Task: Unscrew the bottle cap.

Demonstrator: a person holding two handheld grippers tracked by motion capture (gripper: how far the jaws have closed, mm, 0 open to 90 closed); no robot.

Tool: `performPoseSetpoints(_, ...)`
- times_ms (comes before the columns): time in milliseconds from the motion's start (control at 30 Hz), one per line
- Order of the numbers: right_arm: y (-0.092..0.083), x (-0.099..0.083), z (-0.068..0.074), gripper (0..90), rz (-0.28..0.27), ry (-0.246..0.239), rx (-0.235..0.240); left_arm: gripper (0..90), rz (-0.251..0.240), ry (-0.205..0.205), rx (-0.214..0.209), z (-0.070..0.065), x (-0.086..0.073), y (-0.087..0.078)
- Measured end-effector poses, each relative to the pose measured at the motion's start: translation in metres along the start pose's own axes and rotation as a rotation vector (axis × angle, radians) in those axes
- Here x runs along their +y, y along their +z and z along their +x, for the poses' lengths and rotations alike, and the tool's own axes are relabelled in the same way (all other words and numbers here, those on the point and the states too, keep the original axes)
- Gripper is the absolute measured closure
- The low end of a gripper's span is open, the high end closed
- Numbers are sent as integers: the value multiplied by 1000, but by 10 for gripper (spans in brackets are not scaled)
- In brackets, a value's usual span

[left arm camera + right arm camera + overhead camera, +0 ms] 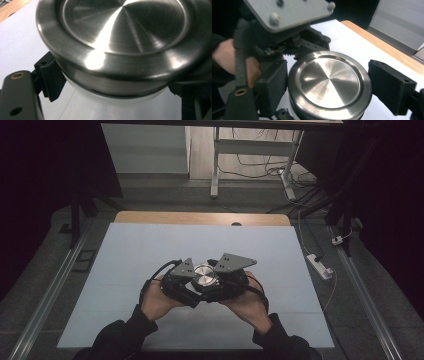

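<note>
Plainly, we read no writing on the round brushed-steel lid (329,83) atop a white jar (110,105), held above the white table (130,255). Our left gripper (186,279) clamps the jar; right gripper (222,281) pinches the lid.

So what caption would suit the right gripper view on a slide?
Round steel lid on a white container, flanked by the right tool's black jaws.
</note>
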State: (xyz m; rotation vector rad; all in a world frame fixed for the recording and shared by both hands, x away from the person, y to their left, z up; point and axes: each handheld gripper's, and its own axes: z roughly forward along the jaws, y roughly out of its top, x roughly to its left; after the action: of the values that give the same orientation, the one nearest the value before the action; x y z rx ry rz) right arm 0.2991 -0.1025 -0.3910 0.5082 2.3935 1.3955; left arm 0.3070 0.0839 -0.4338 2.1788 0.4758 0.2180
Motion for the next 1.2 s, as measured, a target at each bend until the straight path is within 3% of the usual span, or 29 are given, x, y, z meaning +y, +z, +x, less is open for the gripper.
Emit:
performPoseSetpoints(100,-2,0,0,194,-1,-15,16,159,-6,8,-27,1,-1,-1)
performPoseSetpoints(200,-4,1,-3,195,-1,-33,71,159,-24,30,-97,3,-2,-3)
performPoseSetpoints(233,-7,1,-8,196,-15,-46,142,159,-28,42,-127,4,-3,-4)
performPoseSetpoints(267,-7,1,-8,196,-15,-46,142,159,-31,52,-156,4,-3,-5)
performPoseSetpoints(300,-8,1,-11,196,-18,-44,190,158,-31,67,-179,3,-3,-5)
performPoseSetpoints(467,-11,-8,-28,196,-48,-96,461,158,-41,147,-308,-3,-4,0)
performPoseSetpoints(533,-11,-13,-32,195,-71,-108,547,158,-33,165,-319,-6,-3,2)
performPoseSetpoints(600,-10,-16,-36,181,-76,-94,570,158,-34,155,-301,-6,-3,3)
performPoseSetpoints(700,-11,-12,-37,71,-49,-25,480,158,-33,115,-232,-2,-2,-1)
performPoseSetpoints(767,-15,-6,-36,47,-49,7,408,158,-30,81,-174,0,-3,-2)
performPoseSetpoints(867,-18,1,-29,33,0,2,238,158,-30,24,-112,4,-4,-2)
performPoseSetpoints(1000,-12,5,-12,83,27,-2,116,158,-27,-21,-62,3,-4,0)
performPoseSetpoints(1167,-4,3,-2,175,40,-46,44,159,-18,-9,-64,2,-2,-1)
performPoseSetpoints(1200,-4,2,-2,180,35,-40,50,159,-14,3,-70,3,-2,-1)
